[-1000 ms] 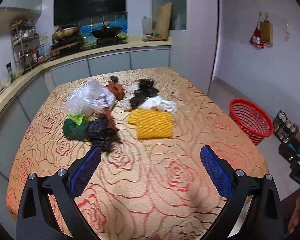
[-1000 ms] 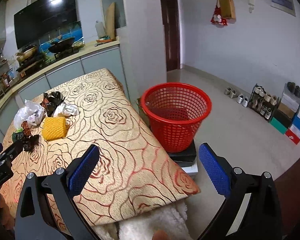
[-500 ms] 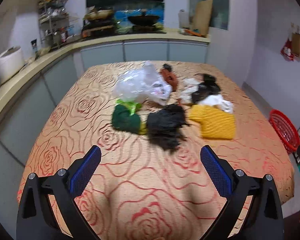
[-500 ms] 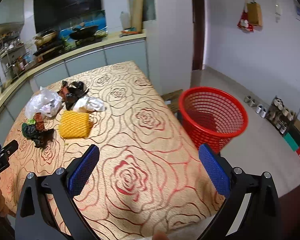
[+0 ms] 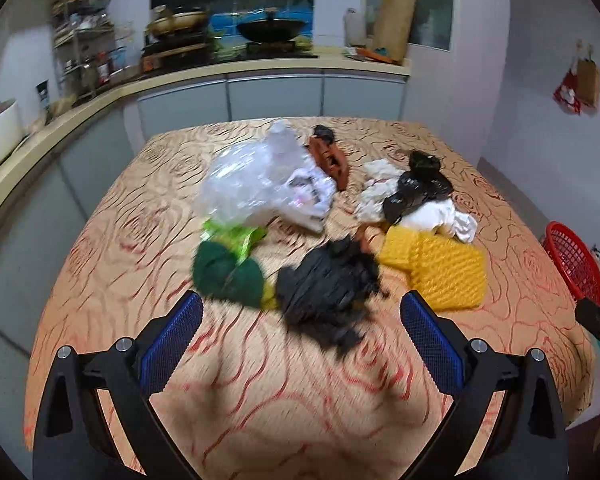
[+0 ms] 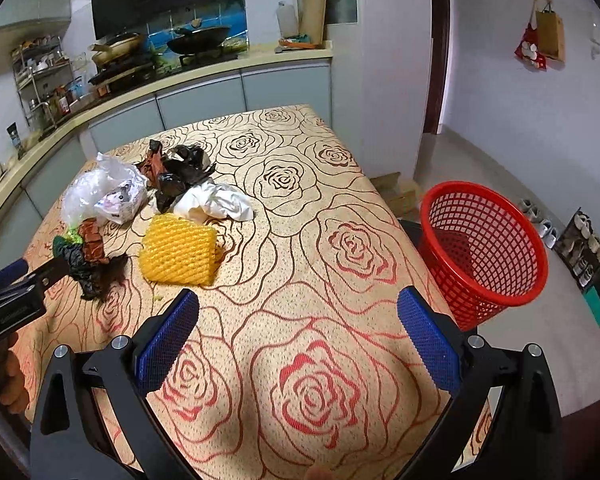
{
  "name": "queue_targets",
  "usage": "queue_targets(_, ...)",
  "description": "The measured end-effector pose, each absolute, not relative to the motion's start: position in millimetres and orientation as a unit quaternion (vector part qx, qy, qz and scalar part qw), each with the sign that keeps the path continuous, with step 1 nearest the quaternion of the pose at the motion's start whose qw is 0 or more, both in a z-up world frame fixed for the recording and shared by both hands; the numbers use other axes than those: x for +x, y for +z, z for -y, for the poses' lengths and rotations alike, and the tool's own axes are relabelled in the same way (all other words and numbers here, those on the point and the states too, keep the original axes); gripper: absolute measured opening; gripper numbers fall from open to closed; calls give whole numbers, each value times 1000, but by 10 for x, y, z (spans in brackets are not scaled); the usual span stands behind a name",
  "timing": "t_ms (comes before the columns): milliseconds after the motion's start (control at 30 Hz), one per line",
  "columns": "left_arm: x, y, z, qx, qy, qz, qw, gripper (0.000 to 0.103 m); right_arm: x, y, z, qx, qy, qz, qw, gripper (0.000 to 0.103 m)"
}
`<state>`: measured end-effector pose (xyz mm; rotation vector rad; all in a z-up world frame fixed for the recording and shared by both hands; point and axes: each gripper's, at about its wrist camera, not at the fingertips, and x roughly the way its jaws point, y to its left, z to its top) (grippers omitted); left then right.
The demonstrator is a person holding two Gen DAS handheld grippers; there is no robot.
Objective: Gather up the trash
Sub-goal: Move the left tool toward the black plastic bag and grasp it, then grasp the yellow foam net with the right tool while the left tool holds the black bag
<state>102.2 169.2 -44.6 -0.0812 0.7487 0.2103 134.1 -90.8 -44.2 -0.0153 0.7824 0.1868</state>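
Both hand-held grippers stand with their blue-padded jaws spread wide and nothing between them: the left gripper (image 5: 300,328) hovers over the near part of the table, just short of the trash pile, and the right gripper (image 6: 298,332) hovers over the near right part of the table, well apart from the pile.

Largest in view is the table (image 6: 312,184), covered in a tan cloth with red rose outlines. Off its right edge, on the floor, stands a red mesh basket (image 6: 484,256), tilted slightly and apparently empty.

All the trash lies in a loose cluster on the far left half of the table. A clear plastic bag (image 5: 260,184) sits at the far left. To its right lie a crumpled black bag (image 5: 418,192) and white paper (image 5: 440,218), touching each other. Nearer is a yellow foam net (image 5: 440,272). Left of it, a dark shredded clump (image 5: 328,292) lies nearest the left gripper, beside a green wad (image 5: 226,272). A small brown wrapper (image 5: 330,158) lies at the far side.
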Motion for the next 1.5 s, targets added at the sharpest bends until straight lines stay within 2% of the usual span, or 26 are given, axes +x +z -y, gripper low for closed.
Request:
queue_targets(200,1315,-535,-1623,-24,85,-375,923,95,1498,-478,920,-4,84,-389,918,97)
queue_targets(300,1416,-610,-1587,-17,77,-386,919,85,1564,-483,877,-10,85,-388,918,97)
queue_targets(367,1446,-663,-1584,-18,74,-393,916,74,1600,-475,839,-14,88,-388,918,97)
queue_targets(433,1470,-705,-1602,-23,74,-399,914,59,1628,-471,794,-17,93,-386,918,97)
queue_targets(633,1372,-652,-1703,-34,70,-385,920,43,1720,-552,532,-27,125,-391,912,97)
queue_targets(1133,1148,-457,-1931,-52,93,-365,925,42,2061,-882,-253,-31,192,-437,878,97)
queue_targets(1433,1116,-438,-2024,-56,103,-364,924,43,2103,-1002,-320,-41,178,-434,882,97)
queue_targets(1500,1110,-431,-2029,-56,104,-363,924,43,2112,-1000,-299,-40,179,-433,883,87)
